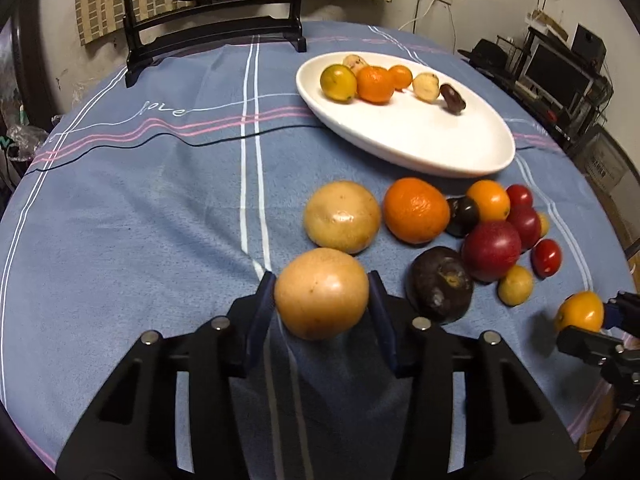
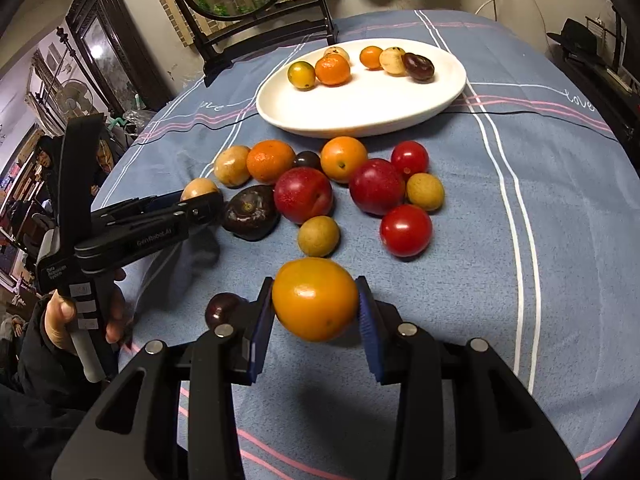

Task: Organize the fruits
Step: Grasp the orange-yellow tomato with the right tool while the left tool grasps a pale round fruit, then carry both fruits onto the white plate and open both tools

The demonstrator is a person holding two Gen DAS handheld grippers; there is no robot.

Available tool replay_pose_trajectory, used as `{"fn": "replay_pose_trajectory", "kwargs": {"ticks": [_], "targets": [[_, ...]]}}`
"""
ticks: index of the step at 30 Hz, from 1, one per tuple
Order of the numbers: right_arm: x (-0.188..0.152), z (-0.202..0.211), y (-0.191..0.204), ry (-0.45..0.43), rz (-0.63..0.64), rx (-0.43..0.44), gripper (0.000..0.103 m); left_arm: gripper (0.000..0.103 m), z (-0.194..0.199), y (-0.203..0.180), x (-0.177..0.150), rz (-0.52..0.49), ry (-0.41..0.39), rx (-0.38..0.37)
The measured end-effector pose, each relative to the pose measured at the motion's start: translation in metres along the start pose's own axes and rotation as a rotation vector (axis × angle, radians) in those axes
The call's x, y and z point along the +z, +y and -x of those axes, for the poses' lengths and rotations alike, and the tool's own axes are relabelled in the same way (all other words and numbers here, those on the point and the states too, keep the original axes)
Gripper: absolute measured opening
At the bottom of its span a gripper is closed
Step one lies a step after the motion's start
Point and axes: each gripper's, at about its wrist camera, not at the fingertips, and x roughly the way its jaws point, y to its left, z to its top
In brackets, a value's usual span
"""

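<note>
In the left wrist view my left gripper (image 1: 321,276) is shut on a tan round fruit (image 1: 321,294), a pad pressing each side. My right gripper (image 2: 315,282) is shut on a yellow-orange fruit (image 2: 315,299), lifted just off the blue cloth. Beyond both lies a pile of loose fruit: another tan fruit (image 1: 342,216), an orange (image 1: 416,210), a dark purple fruit (image 1: 439,284), red plums (image 2: 303,195) and cherry tomatoes (image 2: 405,230). A white oval plate (image 1: 420,140) behind the pile holds several small fruits along its far side.
A black wooden mirror stand (image 1: 212,32) rises at the table's back edge. A thin black cable (image 1: 160,138) crosses the cloth in front of the plate. A small dark fruit (image 2: 221,309) lies beside my right gripper's left finger. A hand (image 2: 60,312) holds the left gripper's handle.
</note>
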Motion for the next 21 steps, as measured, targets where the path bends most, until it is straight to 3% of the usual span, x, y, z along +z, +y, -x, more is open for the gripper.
{"fn": "replay_pose_trajectory", "kwargs": {"ticks": [8,21], "targets": [[0.003,0.001,0.002,-0.008,0.001,-0.004,0.04,0.046,0.037,0.001,-0.003,0.029,-0.057,-0.066],[0.008,-0.004,0.001,-0.002,-0.002,-0.003,0.04,0.046,0.047,-0.007,-0.003,0.014,-0.064,-0.086]]}}
